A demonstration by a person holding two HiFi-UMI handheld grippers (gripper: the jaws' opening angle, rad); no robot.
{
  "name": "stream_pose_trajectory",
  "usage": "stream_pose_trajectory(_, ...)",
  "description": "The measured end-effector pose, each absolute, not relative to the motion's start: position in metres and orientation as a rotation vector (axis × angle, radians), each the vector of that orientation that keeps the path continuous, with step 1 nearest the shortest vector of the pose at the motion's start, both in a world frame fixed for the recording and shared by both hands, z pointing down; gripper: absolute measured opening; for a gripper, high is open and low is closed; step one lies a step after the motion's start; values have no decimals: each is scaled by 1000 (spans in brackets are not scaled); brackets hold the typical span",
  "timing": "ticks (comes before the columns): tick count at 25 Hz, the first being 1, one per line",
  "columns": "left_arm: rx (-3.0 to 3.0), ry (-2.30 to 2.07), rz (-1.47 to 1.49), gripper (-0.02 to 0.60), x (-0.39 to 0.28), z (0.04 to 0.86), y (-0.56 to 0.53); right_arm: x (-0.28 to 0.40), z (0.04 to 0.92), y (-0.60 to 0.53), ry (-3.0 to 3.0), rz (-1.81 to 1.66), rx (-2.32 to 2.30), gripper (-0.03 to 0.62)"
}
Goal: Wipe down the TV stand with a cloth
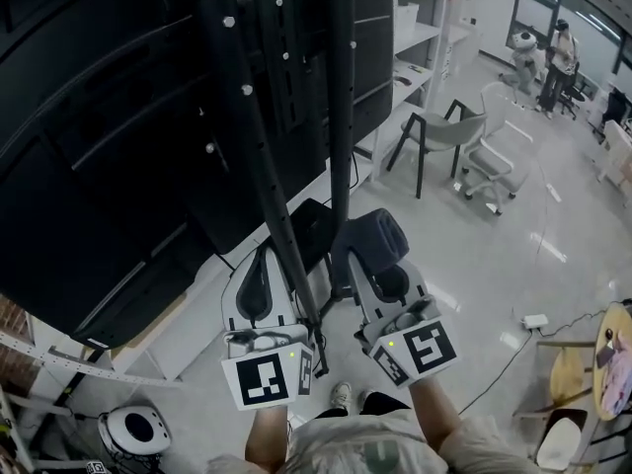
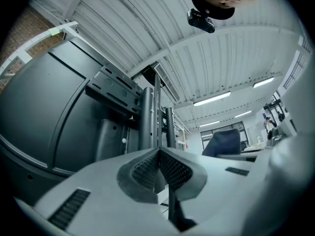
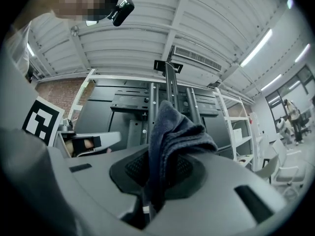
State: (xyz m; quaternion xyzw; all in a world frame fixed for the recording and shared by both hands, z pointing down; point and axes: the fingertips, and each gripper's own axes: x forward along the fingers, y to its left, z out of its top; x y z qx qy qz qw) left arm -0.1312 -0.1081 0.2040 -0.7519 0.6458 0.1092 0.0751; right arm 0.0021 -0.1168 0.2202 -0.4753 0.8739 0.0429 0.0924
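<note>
Bunching up between the jaws of the right gripper (image 3: 157, 167), the dark blue cloth (image 3: 173, 132) is pinched by a fold and stands in a soft peak above the tips. In the head view it sits just right of the right post (image 1: 341, 117) of the TV stand (image 1: 284, 77); whether it touches that post cannot be told. The left gripper (image 2: 158, 154) is just beside the right one, its jaws pressed together with nothing between them. The left post (image 1: 252, 136) crosses in front of it in the head view and hides part of its body.

Both posts are black and run up ahead of the grippers. The stand's foot is covered by the grippers and cannot be made out. Left of the left gripper, the black back of the TV (image 1: 109, 156) is cut off by the picture's edges. A small pale tag (image 1: 94, 344) at its lower corner is too small to read.

The left cube (image 1: 264, 380) and the right cube (image 1: 427, 349) carry black-and-white square markers, patterns rather than letters.

Beyond the right gripper stand white shelves (image 1: 420, 38), a grey chair (image 1: 439, 131) and a white chair (image 1: 494, 161). Farther off is a person (image 1: 558, 57), small and indistinct. A white power strip (image 1: 534, 320) lies on the floor to the right of the right gripper, and a shoe (image 1: 341, 395) shows between the cubes.
</note>
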Motion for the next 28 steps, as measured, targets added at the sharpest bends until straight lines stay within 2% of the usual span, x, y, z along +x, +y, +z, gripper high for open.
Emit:
stream_pose_trajectory(18, -2141, 2096, 317, 15, -129, 189, -142, 0, 181, -171, 2689, 229, -1161, 57)
stream_pose_trajectory(22, -2112, 2094, 310, 14, -130, 177, -146, -10, 131, -187, 2649, 474, -1156, 57)
stream_pose_trajectory(28, -2050, 2104, 276, 15, -137, 162, -141, -48, 31, -197, 2555, 1076, -1187, 57)
